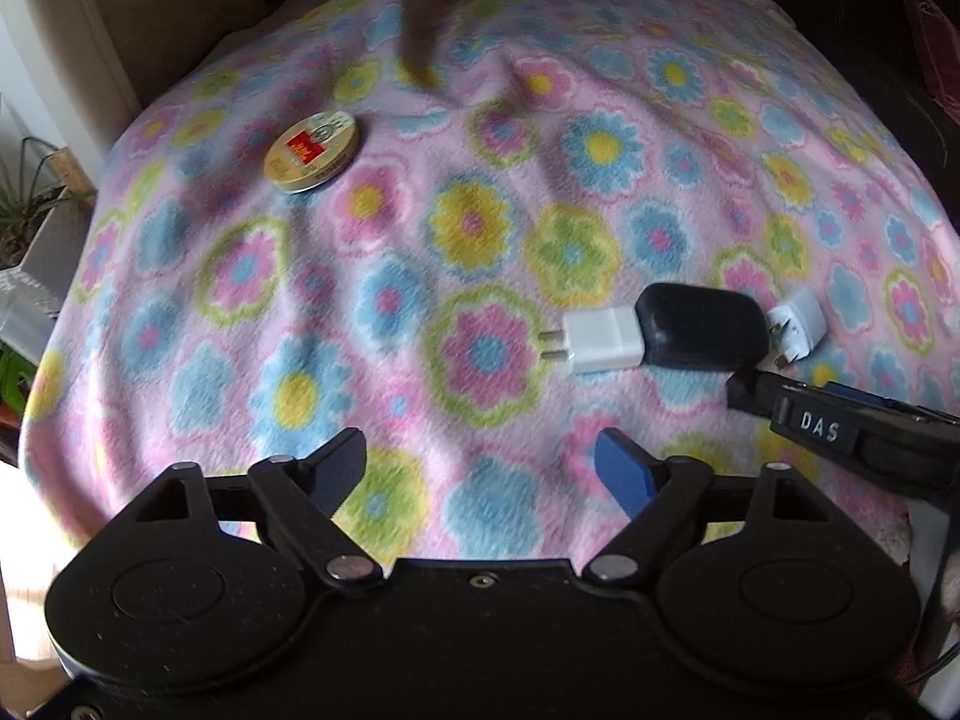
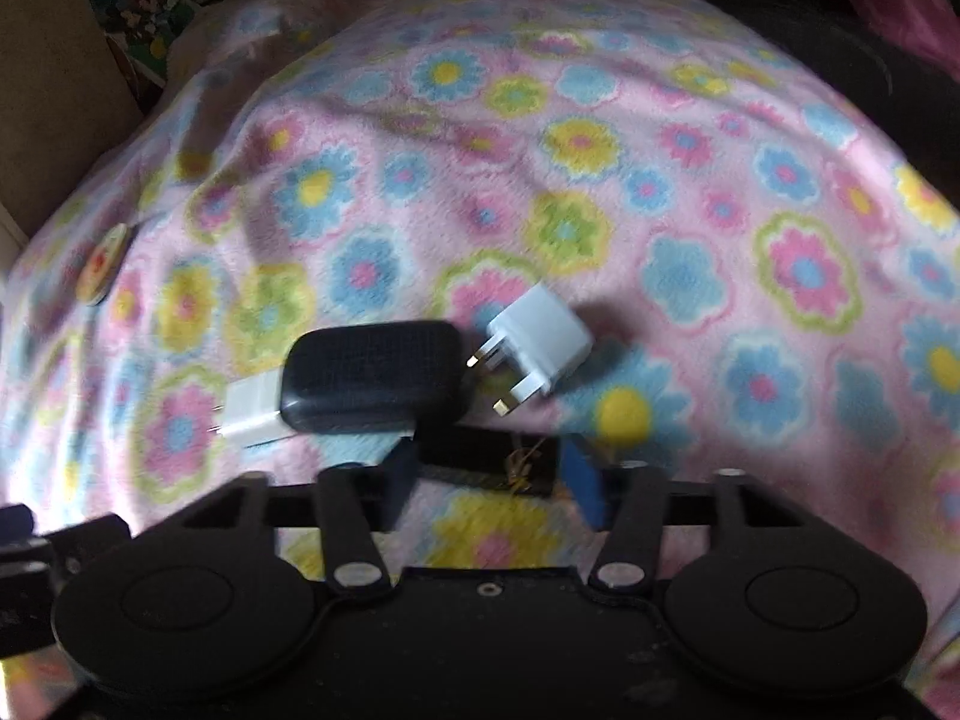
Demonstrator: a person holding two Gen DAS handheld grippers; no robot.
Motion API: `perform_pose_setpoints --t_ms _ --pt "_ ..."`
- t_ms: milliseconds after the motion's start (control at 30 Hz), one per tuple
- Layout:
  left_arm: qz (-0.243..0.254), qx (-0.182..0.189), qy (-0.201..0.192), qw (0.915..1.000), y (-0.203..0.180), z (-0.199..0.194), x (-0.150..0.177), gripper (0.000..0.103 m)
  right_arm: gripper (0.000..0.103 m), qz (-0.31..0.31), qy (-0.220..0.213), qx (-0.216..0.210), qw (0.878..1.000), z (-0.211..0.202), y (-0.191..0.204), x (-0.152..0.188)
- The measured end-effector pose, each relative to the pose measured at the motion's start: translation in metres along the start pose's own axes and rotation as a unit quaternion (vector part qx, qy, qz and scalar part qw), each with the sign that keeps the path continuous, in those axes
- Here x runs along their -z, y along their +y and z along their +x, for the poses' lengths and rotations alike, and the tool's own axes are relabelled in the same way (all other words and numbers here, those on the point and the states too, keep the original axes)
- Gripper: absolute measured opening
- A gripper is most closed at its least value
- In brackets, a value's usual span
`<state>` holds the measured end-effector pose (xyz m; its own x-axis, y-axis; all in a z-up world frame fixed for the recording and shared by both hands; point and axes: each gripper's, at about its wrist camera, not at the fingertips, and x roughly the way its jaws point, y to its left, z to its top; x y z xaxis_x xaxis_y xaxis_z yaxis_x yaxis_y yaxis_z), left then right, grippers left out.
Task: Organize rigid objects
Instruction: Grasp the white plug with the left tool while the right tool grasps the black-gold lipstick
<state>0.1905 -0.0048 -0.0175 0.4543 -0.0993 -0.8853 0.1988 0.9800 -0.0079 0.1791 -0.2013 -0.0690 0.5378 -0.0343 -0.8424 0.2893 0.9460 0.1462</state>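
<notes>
Chargers lie in a row near the blanket's (image 1: 420, 228) right edge: a white two-pin charger (image 1: 603, 341) touching a black case (image 1: 702, 327), then a white three-pin plug (image 2: 537, 354), with a round tin (image 1: 312, 150) well apart toward the left edge. The left gripper (image 1: 483, 468) hangs open and empty. The right gripper (image 2: 486, 471), nearer the row, is clamped on a small black flat object (image 2: 489, 459) just short of the case, whose long axis runs left to right.

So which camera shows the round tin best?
The left wrist view: the round tin lies sharp and whole on the blanket, its label showing. The right wrist view shows it only small and blurred at the left edge.
</notes>
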Motion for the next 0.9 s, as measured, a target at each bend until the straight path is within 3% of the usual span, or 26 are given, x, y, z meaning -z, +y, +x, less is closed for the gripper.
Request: perform_pose_setpoints --t_ms 33,67,167,300,367,500,600,767,900 --pt "0.005 0.005 0.0 1.0 -0.004 0.004 -0.003 0.082 0.024 -0.006 0.0 -0.002 1.0 0.001 -0.002 -0.002" --pt "0.01 0.009 0.0 0.9999 -0.007 0.007 -0.005 0.082 0.02 -0.005 0.002 -0.008 1.0 0.001 -0.005 -0.003" --pt "0.023 0.029 0.004 0.9993 -0.019 0.022 -0.011 0.084 0.022 0.015 0.01 -0.019 1.0 -0.002 -0.021 -0.005" --pt "0.029 0.039 0.012 0.9988 -0.032 0.043 -0.019 0.084 0.034 0.033 0.013 -0.008 0.999 -0.008 -0.042 0.002" --pt "0.025 0.045 0.017 0.9985 -0.036 0.052 -0.023 0.084 0.045 0.051 0.022 -0.005 0.998 -0.01 -0.052 0.008" --pt "0.004 0.047 0.03 0.9984 -0.036 0.069 -0.031 0.082 0.045 0.063 0.029 -0.002 0.998 -0.012 -0.058 0.017" --pt "-0.017 0.055 0.048 0.9972 -0.03 0.08 -0.035 0.061 0.057 0.045 0.024 -0.003 0.999 -0.014 -0.05 0.017" --pt "-0.035 0.062 0.051 0.9961 -0.017 0.082 -0.039 0.052 0.08 0.024 0.017 -0.016 0.999 -0.012 -0.031 0.012" --pt "-0.033 0.065 0.058 0.9956 -0.01 0.081 -0.043 0.046 0.084 0.034 0.029 -0.018 0.999 0.002 -0.019 0.002"
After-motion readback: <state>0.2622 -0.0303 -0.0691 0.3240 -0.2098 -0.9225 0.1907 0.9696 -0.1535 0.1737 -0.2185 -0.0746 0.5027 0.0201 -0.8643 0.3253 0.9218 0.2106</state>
